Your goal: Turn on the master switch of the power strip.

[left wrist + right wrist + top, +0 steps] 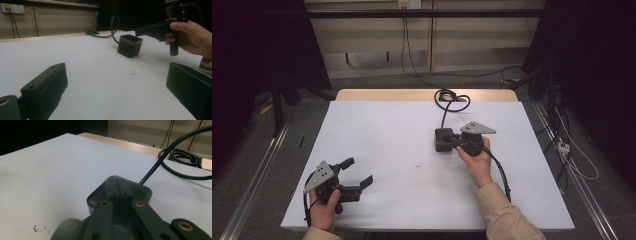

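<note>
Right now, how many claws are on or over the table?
2. The left claw is near the table's front left, jaws spread apart. The right claw is right of centre, jaws together over the top of the black cube socket.

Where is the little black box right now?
In the high view the black box sits right of the table's middle, under the right gripper, its cord trailing toward the far edge.

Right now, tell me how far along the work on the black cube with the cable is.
Done: the right gripper has reached the black cube, its jaws close together above the top. In hand: the approach; no grip is visible. Left: grasping and moving it; its cable lies coiled, and the left gripper waits open.
</note>
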Demonstrator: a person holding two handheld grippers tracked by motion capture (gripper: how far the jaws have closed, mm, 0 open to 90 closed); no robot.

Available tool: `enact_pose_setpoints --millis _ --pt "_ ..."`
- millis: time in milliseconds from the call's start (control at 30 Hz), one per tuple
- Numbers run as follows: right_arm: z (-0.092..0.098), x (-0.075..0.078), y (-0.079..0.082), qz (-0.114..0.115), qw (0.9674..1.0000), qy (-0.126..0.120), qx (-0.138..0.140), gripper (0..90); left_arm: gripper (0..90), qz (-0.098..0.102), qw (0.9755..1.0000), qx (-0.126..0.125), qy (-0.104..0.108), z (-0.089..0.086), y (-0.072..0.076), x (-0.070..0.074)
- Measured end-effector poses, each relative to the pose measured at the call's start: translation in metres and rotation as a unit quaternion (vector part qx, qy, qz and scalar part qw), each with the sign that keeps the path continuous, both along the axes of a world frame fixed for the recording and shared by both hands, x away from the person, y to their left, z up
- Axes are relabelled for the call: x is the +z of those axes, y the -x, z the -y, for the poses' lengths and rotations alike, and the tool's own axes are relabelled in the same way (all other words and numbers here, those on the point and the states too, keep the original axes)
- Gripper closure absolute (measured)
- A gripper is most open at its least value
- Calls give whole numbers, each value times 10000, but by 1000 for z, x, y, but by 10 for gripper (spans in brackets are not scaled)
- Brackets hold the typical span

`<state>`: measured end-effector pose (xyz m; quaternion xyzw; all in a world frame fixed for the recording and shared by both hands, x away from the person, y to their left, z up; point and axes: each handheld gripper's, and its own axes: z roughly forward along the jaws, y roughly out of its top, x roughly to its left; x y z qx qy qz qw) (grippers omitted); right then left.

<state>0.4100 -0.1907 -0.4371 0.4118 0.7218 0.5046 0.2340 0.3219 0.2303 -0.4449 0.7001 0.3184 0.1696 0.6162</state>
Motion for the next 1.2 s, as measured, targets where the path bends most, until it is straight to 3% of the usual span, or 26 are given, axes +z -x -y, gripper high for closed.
enact_pose_setpoints --millis 1000,1200 --pt "-3 -4 -1 86 9998 204 20 900 32 -34 10000 27 44 -1 0 -1" --pt "-6 -4 1 192 9989 428 15 900 32 -33 10000 21 16 -1 0 -1"
